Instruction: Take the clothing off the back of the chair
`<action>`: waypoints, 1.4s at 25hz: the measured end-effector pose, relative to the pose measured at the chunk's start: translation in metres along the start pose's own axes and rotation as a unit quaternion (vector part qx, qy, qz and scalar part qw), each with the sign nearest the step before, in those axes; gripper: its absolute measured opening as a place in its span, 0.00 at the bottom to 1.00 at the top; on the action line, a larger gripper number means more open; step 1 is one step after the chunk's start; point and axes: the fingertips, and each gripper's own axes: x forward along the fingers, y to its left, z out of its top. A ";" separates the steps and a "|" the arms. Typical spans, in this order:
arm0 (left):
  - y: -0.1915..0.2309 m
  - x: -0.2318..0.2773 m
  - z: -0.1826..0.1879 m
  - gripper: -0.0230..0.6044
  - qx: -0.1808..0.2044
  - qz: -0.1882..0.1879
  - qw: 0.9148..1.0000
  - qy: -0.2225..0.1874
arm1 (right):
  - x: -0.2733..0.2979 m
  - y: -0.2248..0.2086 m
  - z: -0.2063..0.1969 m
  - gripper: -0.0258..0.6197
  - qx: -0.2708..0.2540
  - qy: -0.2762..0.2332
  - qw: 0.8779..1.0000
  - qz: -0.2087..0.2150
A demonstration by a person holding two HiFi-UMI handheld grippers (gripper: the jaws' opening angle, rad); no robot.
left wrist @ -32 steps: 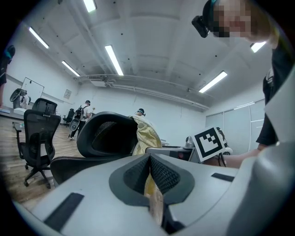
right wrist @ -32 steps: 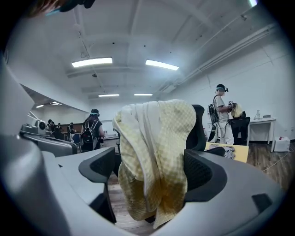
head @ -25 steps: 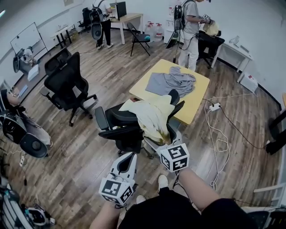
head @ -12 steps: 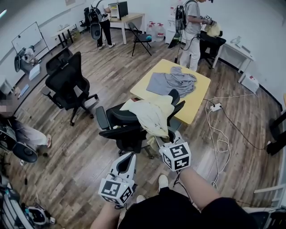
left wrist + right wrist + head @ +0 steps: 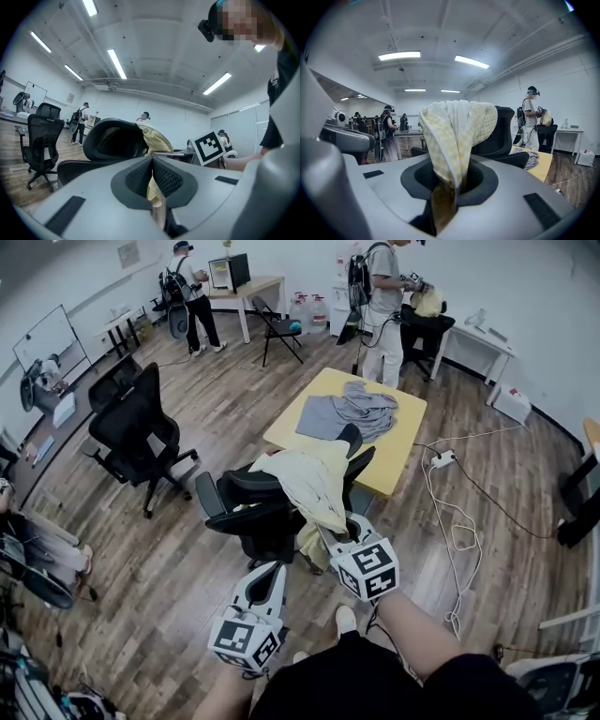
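A pale yellow checked garment hangs over the back of a black office chair. My right gripper is at its lower hanging edge. Its jaws have just been closing and are now shut on the garment, with the cloth bunched between the pads at the right gripper. The chair back rises behind the cloth. My left gripper hangs lower, short of the chair and apart from it. The left gripper has its pads together, and the garment shows beyond them.
A yellow table with grey clothing stands right behind the chair. Another black chair is at the left. A power strip and white cable lie on the floor at right. People stand at the back.
The right gripper has shut on the garment's hanging edge and drawn it slightly up and back. The left gripper has stayed where it was.
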 end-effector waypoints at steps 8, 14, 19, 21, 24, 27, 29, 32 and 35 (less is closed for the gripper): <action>-0.015 -0.024 -0.001 0.07 0.009 -0.031 0.999 0.000 | -0.029 0.020 0.009 0.17 0.016 -0.015 1.000 -0.007; -0.033 -0.047 -0.008 0.07 0.019 -0.058 0.998 0.010 | -0.061 0.037 0.013 0.17 0.024 -0.027 0.999 -0.019; -0.048 -0.065 -0.020 0.07 0.018 -0.084 0.996 0.020 | -0.094 0.053 0.008 0.17 0.045 -0.035 0.998 -0.028; -0.056 -0.070 -0.025 0.07 0.016 -0.093 0.995 0.026 | -0.108 0.057 0.002 0.16 0.052 -0.035 0.997 -0.033; -0.069 -0.073 -0.033 0.07 0.013 -0.105 0.994 0.032 | -0.129 0.059 -0.007 0.16 0.064 -0.038 0.996 -0.040; -0.082 -0.074 -0.037 0.07 0.012 -0.115 0.993 0.035 | -0.147 0.059 -0.010 0.16 0.066 -0.041 0.996 -0.046; -0.094 -0.075 -0.040 0.07 0.012 -0.121 0.992 0.036 | -0.161 0.058 -0.014 0.16 0.064 -0.040 0.996 -0.050; -0.113 -0.077 -0.042 0.07 0.014 -0.125 0.991 0.035 | -0.183 0.058 -0.020 0.16 0.061 -0.041 0.996 -0.054; -0.137 -0.079 -0.043 0.07 0.017 -0.125 0.991 0.031 | -0.208 0.055 -0.026 0.16 0.059 -0.042 0.996 -0.051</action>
